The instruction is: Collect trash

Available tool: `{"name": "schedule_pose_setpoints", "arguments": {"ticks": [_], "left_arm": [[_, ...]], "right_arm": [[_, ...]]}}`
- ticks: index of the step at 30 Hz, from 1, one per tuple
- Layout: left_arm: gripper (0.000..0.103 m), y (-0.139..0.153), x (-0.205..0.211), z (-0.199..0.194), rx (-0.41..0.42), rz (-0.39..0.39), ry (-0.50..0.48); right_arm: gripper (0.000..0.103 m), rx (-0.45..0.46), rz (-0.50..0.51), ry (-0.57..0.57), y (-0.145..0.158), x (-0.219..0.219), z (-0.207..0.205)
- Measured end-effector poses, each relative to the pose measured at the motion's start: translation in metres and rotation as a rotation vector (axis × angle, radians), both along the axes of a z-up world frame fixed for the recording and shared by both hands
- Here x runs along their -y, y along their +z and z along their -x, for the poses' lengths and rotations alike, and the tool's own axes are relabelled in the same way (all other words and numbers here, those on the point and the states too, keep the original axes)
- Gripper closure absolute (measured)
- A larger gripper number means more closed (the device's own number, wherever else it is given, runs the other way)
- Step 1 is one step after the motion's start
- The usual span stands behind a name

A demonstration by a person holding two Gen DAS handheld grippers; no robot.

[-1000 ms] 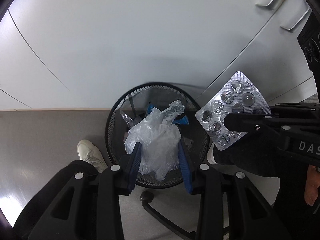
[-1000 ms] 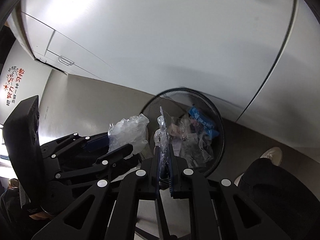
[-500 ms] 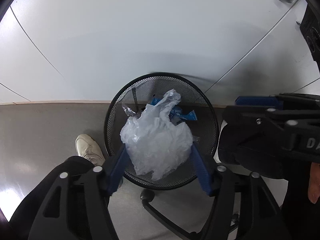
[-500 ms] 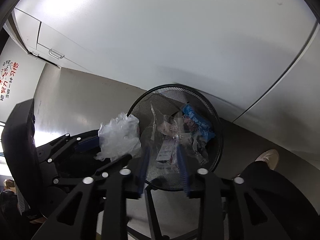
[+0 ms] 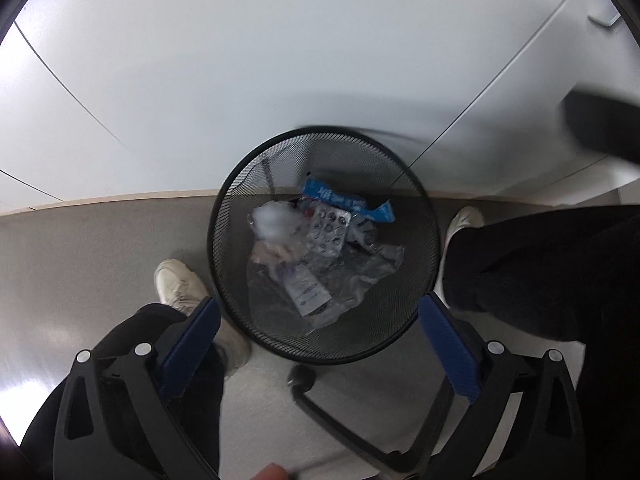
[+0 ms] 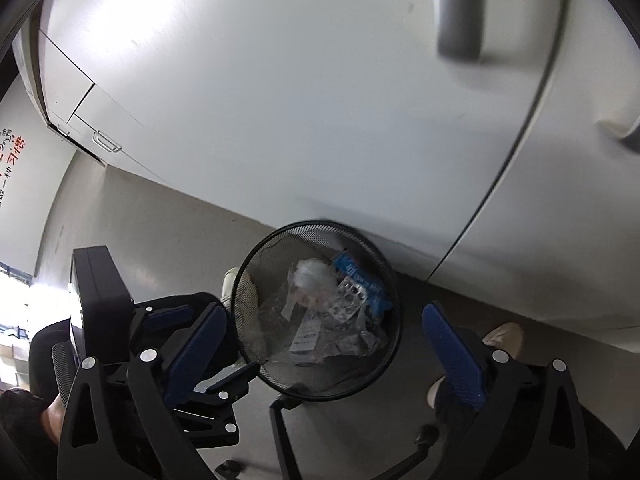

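A black mesh wastebasket (image 5: 224, 216) stands on the floor against white cabinets; it also shows in the right wrist view (image 6: 394, 292). Inside lie a crumpled clear plastic bag (image 5: 276, 218), a silver blister pack (image 5: 328, 234), a blue wrapper (image 5: 344, 200) and clear film. The bag (image 6: 314, 276) and blister pack (image 6: 348, 298) show in the right wrist view too. My left gripper (image 5: 320, 344) is open and empty above the basket's near rim. My right gripper (image 6: 324, 352) is open and empty above the basket. The left gripper's body (image 6: 168, 320) is at lower left in the right wrist view.
White cabinet doors (image 5: 280, 60) with handles (image 6: 460, 8) rise behind the basket. The person's white shoes (image 5: 176, 284) (image 5: 464, 220) and dark trouser legs (image 5: 540, 264) flank it. An office chair's base and castor (image 5: 302, 378) lie on the grey floor in front.
Both grippers opened wide. The plastic bag dropped from the left gripper and the blister pack from the right into the basket. The right gripper pulled away from the left wrist view.
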State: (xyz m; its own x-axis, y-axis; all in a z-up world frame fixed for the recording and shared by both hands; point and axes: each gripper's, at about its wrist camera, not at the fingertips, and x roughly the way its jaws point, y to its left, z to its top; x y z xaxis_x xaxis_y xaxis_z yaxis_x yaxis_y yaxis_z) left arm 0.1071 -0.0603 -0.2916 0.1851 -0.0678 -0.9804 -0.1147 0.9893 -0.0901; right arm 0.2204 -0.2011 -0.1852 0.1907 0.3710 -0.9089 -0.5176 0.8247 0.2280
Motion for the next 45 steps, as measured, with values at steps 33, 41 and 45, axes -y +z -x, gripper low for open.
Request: {"name": "schedule_pose_setpoints", "arguments": {"ticks": [33, 41, 45], "left_arm": [[0.004, 0.14, 0.008, 0.047, 0.258, 0.013, 0.038], [0.004, 0.135, 0.011, 0.047, 0.24, 0.016, 0.02], [0.004, 0.136, 0.01, 0.048, 0.245, -0.006, 0.036]], "right_arm": [[0.004, 0.105, -0.108, 0.093, 0.08, 0.063, 0.06], [0.004, 0.115, -0.091, 0.122, 0.078, 0.059, 0.064], [0.004, 0.114, -0.093, 0.123, 0.077, 0.06, 0.064]]}}
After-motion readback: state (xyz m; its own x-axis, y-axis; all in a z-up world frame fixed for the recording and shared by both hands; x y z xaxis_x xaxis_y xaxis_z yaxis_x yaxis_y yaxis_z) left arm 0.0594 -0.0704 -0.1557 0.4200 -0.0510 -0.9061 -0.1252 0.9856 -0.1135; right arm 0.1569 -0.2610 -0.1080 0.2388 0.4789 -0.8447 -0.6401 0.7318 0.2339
